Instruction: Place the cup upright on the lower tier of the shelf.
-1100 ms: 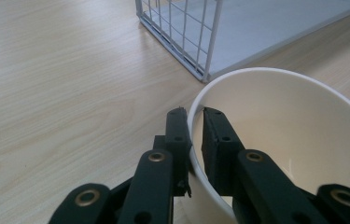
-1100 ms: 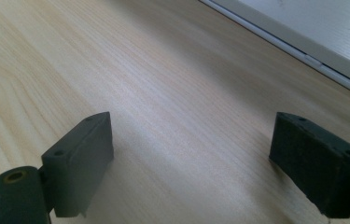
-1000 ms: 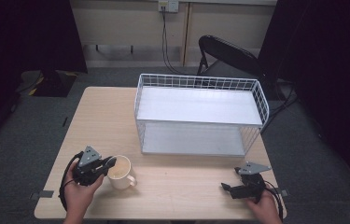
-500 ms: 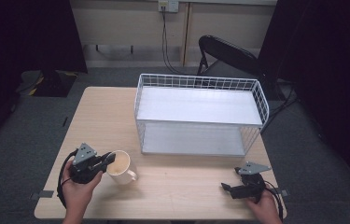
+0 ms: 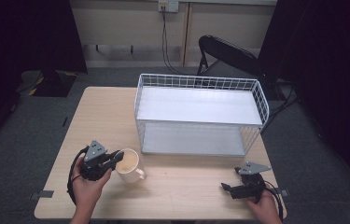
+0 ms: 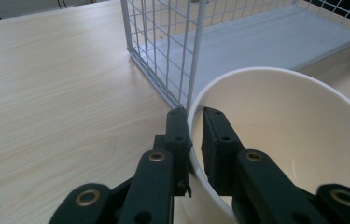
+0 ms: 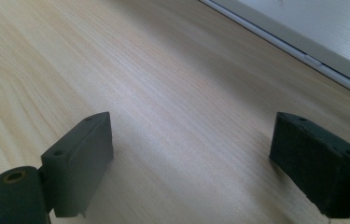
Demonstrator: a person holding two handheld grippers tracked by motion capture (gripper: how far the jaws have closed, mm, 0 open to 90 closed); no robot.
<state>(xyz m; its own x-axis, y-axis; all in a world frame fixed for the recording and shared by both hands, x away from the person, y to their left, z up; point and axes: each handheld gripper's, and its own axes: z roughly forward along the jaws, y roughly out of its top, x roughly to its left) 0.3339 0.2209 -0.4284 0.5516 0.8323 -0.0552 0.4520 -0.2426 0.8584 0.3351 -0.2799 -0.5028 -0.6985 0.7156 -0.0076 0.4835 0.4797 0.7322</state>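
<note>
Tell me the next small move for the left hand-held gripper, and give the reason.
Probably lift the cream mug straight up off the wooden table. The left hand-held gripper is already shut on the mug's rim, one jaw inside and one outside, and the white wire rack stands close beside it, so raising it first should clear the wire.

Left tongs [image 5: 115, 158] clamped nearly together, right tongs [image 5: 225, 187] spread wide, both held low.
</note>
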